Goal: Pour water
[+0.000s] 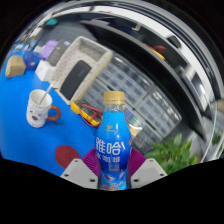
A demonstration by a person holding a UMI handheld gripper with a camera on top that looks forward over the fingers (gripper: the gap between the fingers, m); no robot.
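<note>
1. Gripper nearest: both fingers clamped on blue bottle, held upright, yellow cap on, white label w/ text.
2. Red coaster just left of fingers on blue table.
3. Green plant to the right.
4. Farther left: white mug, orange-handled tool beside it.
5. Beyond: grey tray.

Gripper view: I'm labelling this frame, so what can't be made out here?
- bottle: base hidden between the gripper fingers; water level unreadable behind its label.
- white mug: contents hidden by its rim.
- Far-end clutter: too small to identify.
- red disc: partly covered by a finger.
</note>
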